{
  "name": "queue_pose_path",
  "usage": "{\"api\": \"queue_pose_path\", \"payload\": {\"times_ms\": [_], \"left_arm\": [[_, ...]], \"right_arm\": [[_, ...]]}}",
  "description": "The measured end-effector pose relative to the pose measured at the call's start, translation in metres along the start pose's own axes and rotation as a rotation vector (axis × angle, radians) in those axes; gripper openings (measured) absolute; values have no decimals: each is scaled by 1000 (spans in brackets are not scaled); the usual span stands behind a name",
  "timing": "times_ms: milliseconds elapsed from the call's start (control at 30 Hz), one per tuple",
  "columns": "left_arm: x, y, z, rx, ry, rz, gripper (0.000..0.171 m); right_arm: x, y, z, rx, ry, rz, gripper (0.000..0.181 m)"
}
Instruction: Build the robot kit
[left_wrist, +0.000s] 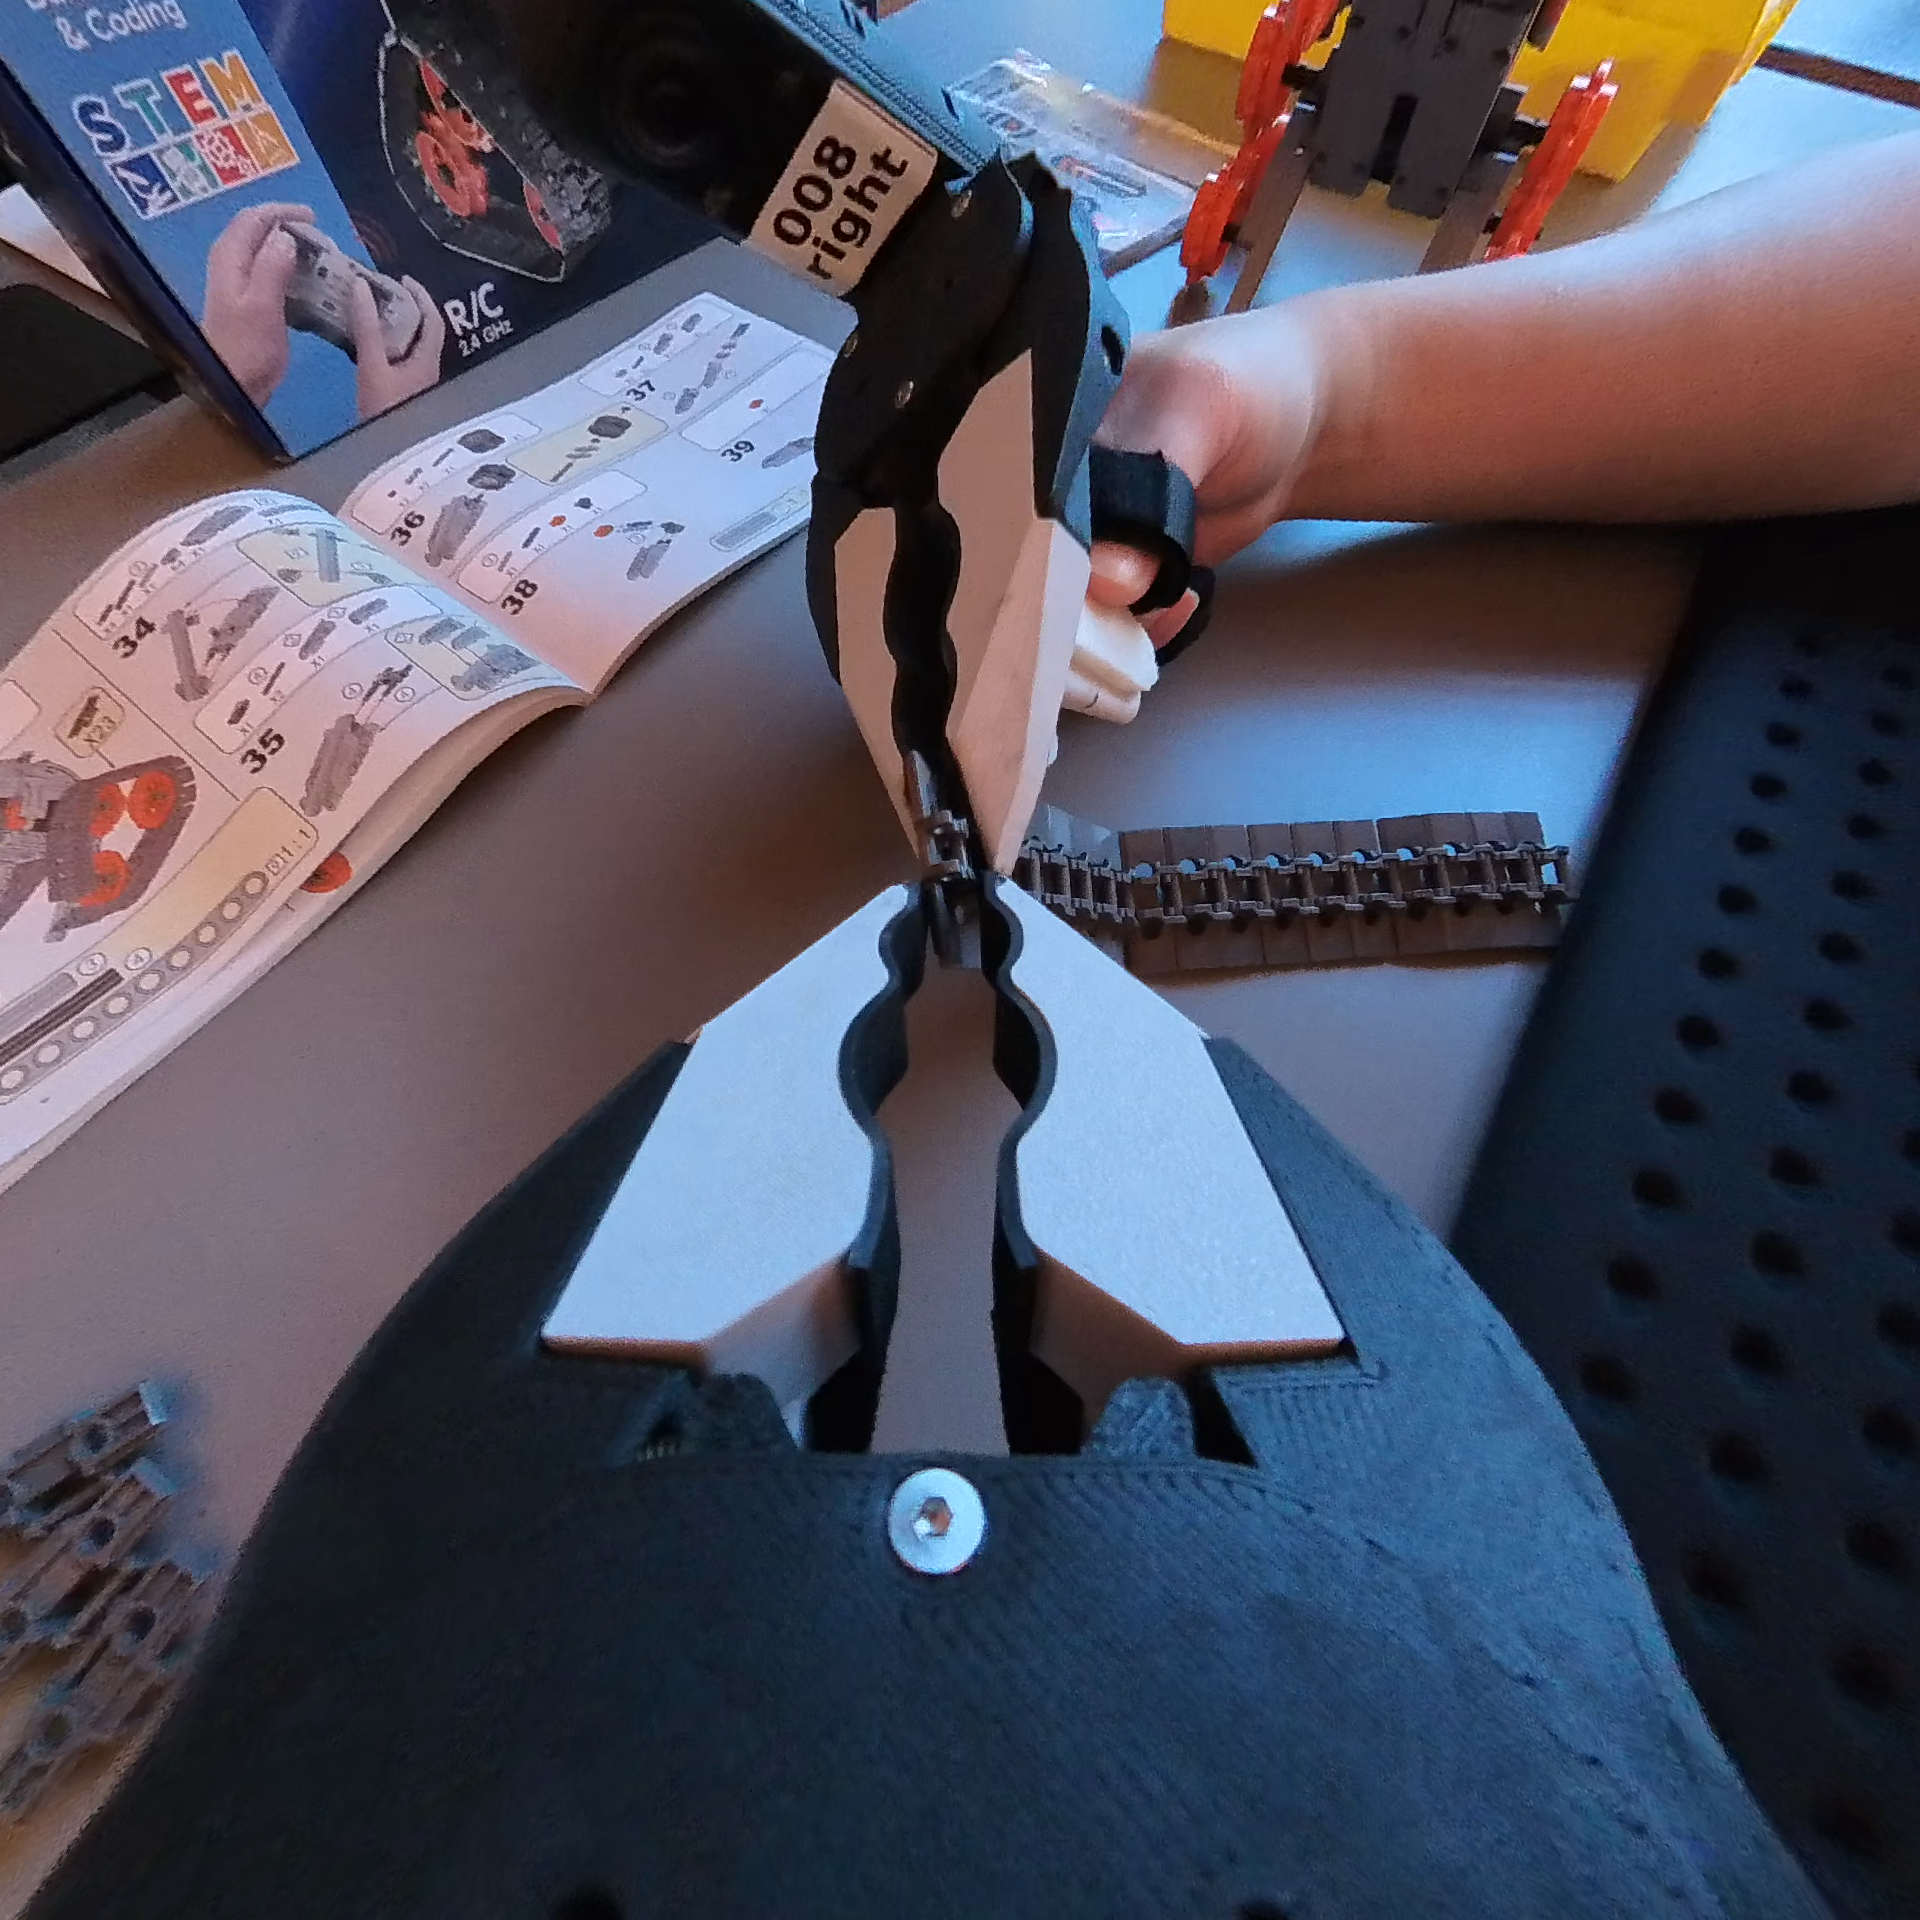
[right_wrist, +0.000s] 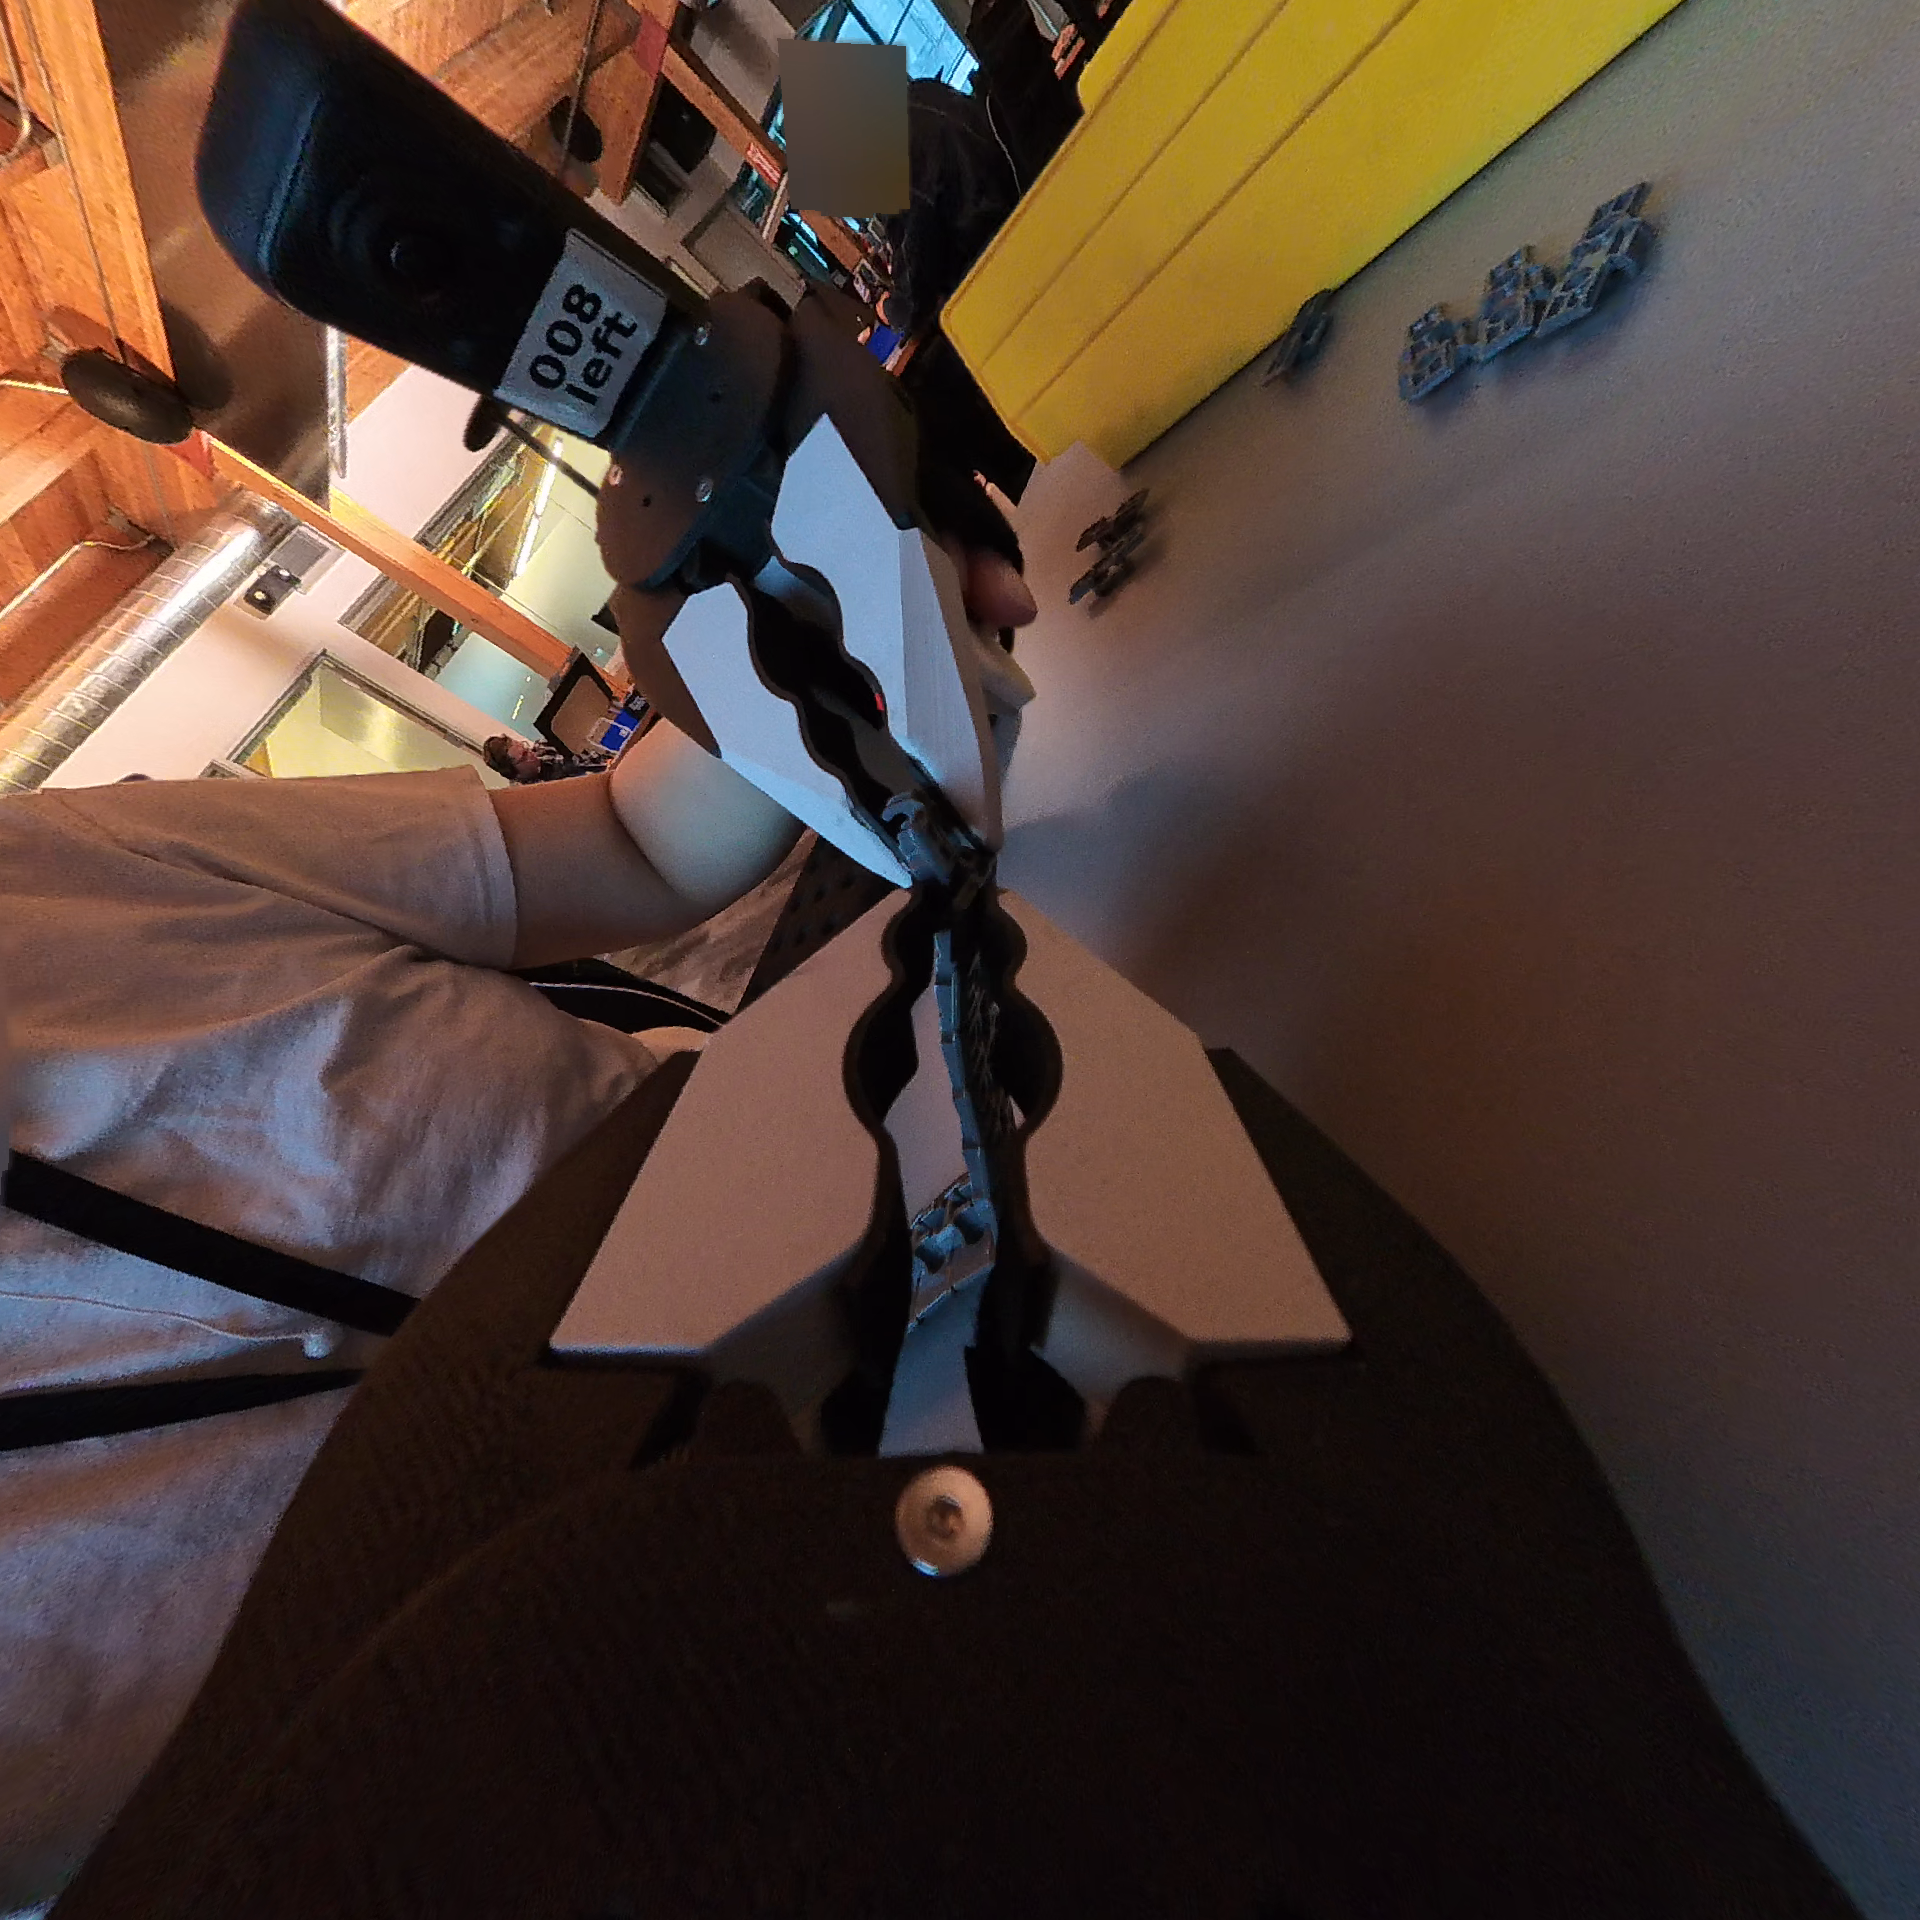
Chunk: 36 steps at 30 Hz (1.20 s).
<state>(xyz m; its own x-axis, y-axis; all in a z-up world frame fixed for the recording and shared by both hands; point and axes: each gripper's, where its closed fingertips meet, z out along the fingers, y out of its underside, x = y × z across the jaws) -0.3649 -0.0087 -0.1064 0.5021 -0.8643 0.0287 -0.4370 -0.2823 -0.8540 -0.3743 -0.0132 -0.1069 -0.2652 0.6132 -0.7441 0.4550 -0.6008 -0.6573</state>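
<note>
From your left wrist view, your left gripper (left_wrist: 948, 914) and right gripper (left_wrist: 948, 842) meet tip to tip, both clenched on small track links (left_wrist: 943, 878); a finished track strip (left_wrist: 1299, 888) lies just beside. Through your right wrist view, a short track piece (right_wrist: 971, 1049) runs between your right gripper's (right_wrist: 951, 914) pads, joined links done, loose grey parts (right_wrist: 1527, 301) unused.

Bare table (left_wrist: 644, 987) is left lower left of centre. The upper left is blocked by an open booklet (left_wrist: 312, 665) and box (left_wrist: 260, 208), the right by a track strip (left_wrist: 1340, 883) and perforated chair (left_wrist: 1745, 1143).
</note>
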Motion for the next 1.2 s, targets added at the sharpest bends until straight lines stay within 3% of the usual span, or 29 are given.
{"api": "queue_pose_path", "payload": {"times_ms": [133,267,567,867,1033,1200], "left_arm": [[1,-7,-5,28,3,-18,14],[1,-12,-5,30,25,-46,10],[-7,-6,1,-55,-129,71,5],[-8,-5,3,5,-229,118,5],[-4,-1,9,37,-263,115,7],[-13,-1,9,73,-306,97,6]], "right_arm": [[0,0,0,0,1,1,5],[0,0,0,-1,1,-3,5],[8,0,-1,10,41,39,5],[9,4,-1,-7,86,-13,5],[12,16,7,-90,148,-77,6],[20,10,6,-46,171,11,5]]}}
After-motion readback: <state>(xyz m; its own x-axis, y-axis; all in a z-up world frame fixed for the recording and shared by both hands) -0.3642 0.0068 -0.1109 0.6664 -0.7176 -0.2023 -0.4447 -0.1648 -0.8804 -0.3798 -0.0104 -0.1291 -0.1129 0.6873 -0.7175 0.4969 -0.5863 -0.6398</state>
